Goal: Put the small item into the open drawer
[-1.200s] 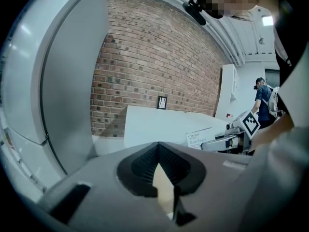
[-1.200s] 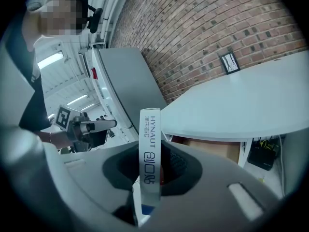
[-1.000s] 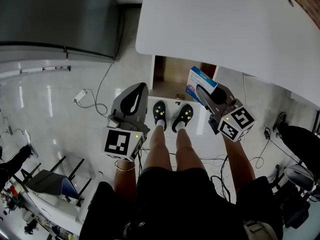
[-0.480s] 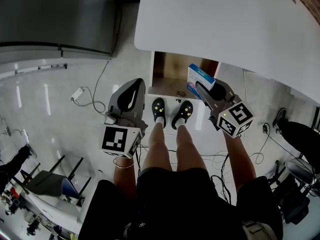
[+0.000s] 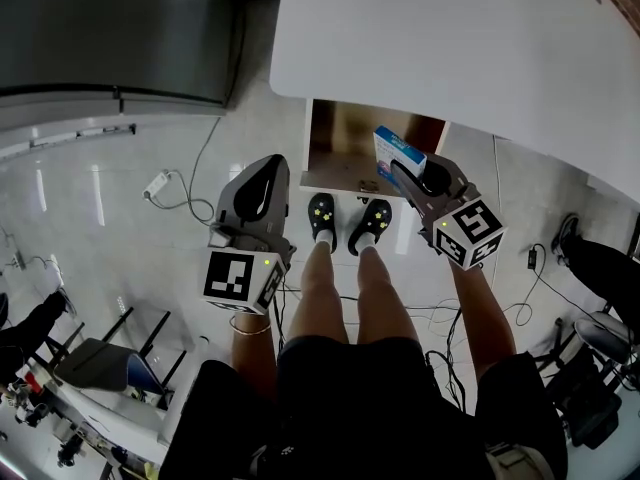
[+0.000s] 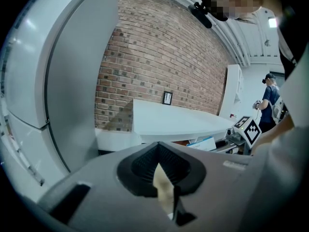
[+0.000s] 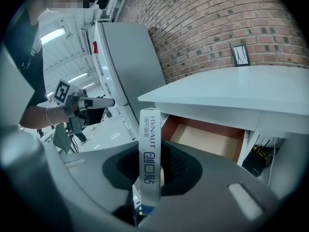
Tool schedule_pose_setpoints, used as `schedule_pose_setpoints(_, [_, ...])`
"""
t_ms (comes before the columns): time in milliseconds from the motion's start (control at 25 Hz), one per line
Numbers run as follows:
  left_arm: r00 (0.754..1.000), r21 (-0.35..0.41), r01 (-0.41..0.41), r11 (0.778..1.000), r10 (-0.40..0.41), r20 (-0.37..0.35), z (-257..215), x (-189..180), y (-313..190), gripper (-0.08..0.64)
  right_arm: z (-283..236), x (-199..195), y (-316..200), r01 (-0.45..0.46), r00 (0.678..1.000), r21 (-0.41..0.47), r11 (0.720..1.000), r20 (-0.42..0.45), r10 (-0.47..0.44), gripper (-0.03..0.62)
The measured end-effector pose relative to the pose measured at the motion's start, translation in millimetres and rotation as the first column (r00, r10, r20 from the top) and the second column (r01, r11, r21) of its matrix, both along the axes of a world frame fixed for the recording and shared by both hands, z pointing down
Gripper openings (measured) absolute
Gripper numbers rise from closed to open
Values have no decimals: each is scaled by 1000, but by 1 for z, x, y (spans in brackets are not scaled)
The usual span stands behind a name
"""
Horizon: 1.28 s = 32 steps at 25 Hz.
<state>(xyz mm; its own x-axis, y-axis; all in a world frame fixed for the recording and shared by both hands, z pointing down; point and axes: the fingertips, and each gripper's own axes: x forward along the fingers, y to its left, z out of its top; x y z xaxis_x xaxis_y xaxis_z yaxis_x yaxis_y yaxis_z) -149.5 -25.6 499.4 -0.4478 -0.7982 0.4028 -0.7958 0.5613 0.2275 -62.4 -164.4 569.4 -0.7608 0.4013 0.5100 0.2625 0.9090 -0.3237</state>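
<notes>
The right tool (image 5: 406, 174) is clamped on the box (image 5: 396, 150), pinching it edge-on so that most of it stands proud of the jaws. In the head view the box overlaps the right side of the drawer (image 5: 345, 146), at about 1 o'clock from the shoes (image 5: 346, 224). How high it hangs above the drawer cannot be told. The drawer stands pulled out from under the worktop (image 5: 450, 48), its wooden bottom bare on the left and middle. To do this step well, the box should probably travel toward 10 o'clock until it is over that bare bottom, clear of the right wall. The worktop's edge overhangs the back of the drawer, so the safer entry is likely from the front at 6 o'clock rather than straight down from 12. It seems best to go low before letting go (a tall, thin box dropped on its edge will likely topple or bounce), tipping it toward a broad face so it lands flat. The left tool (image 5: 268, 168) is closed with nothing in it, off at 9 o'clock from the drawer and well apart from the box. It can reasonably wait there, out of the right arm's path.
</notes>
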Motion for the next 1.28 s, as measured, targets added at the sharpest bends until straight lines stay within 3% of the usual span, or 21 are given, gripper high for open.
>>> schedule_pose_setpoints(680, [1000,-13,-21,1000,21,-12,16,3,-6,-3,53,3,11,142,987,171,975,-101,-126,91])
schedule_pose_setpoints(1280, [1000,-1,14,1000,-14,-27,23,-3,-3,-3,90,-5,27,282,953,257,924,-185,-239,91])
